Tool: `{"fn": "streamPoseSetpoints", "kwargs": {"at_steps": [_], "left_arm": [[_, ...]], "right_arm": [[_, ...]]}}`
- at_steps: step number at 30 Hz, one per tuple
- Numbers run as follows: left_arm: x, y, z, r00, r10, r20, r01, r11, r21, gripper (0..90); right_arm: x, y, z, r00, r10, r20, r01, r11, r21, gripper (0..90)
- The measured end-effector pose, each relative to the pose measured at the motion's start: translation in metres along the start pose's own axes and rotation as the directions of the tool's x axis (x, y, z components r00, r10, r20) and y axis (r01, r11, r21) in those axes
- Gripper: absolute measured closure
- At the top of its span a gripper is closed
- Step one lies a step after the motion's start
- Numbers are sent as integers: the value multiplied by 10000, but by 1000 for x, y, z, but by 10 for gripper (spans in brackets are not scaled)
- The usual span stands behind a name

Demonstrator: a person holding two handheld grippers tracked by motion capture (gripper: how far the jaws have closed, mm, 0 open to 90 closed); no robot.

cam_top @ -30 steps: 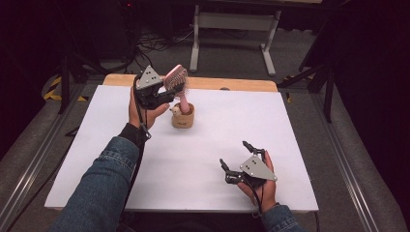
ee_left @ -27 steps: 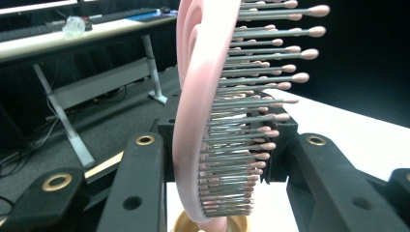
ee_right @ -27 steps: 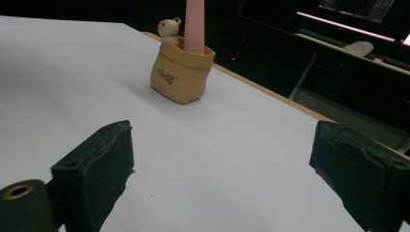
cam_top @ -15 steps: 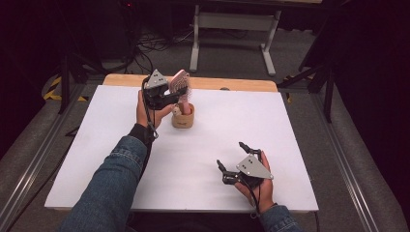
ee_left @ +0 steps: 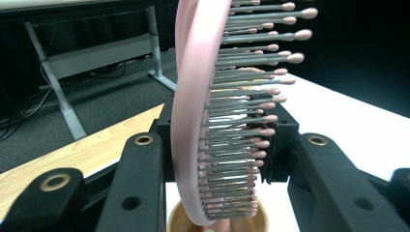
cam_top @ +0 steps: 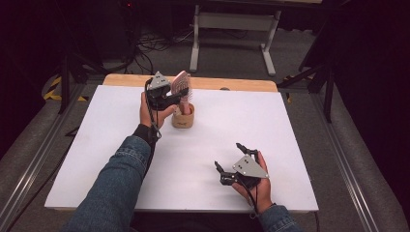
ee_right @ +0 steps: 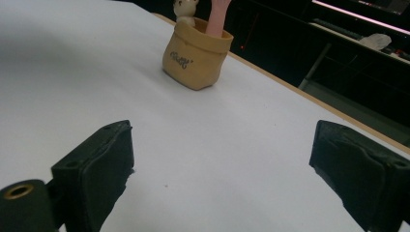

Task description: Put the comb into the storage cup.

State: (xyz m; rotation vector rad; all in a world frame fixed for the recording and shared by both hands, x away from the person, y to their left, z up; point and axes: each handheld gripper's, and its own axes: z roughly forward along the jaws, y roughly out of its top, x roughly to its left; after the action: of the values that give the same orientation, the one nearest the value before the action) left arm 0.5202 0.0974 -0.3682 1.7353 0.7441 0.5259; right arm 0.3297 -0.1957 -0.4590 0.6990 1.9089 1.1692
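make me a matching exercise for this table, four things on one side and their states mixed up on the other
Things:
1. hairbrush
2. pot
3. left hand-held gripper
4. right hand-held gripper

States:
A. open, holding nothing, over the white table
B. tan, standing on the table
C. pink, upright, handle down in the pot
D. shut on the hairbrush

Pairs: 1-C, 2-B, 3-D, 4-A

White table (cam_top: pixel 111 159); tan holder (cam_top: pixel 183 118) standing at far middle.
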Motion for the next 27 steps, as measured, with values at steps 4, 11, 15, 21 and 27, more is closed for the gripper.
{"fn": "streamPoseSetpoints", "kwargs": {"at_steps": [4,11,15,21,27], "left_arm": [[2,-1,0,9998,-51,-211,50,10000,-22,611],[10,-1,-5,9981,-44,-620,50,9999,95,598],[16,0,-9,9956,59,-939,-43,9998,179,588],[25,-2,-16,9905,-161,-1368,186,9997,172,560],[32,-4,-23,9875,-365,-1534,377,9993,48,546]], "right_arm": [[1,0,1,9999,-101,-47,102,9999,104,86],[2,-1,3,9998,-184,-56,186,9994,282,85],[3,-2,4,9996,-254,-95,257,9991,323,85],[4,-1,3,9995,-298,-37,299,9992,279,86],[5,-1,3,9993,-381,-59,382,9988,290,85]]}}
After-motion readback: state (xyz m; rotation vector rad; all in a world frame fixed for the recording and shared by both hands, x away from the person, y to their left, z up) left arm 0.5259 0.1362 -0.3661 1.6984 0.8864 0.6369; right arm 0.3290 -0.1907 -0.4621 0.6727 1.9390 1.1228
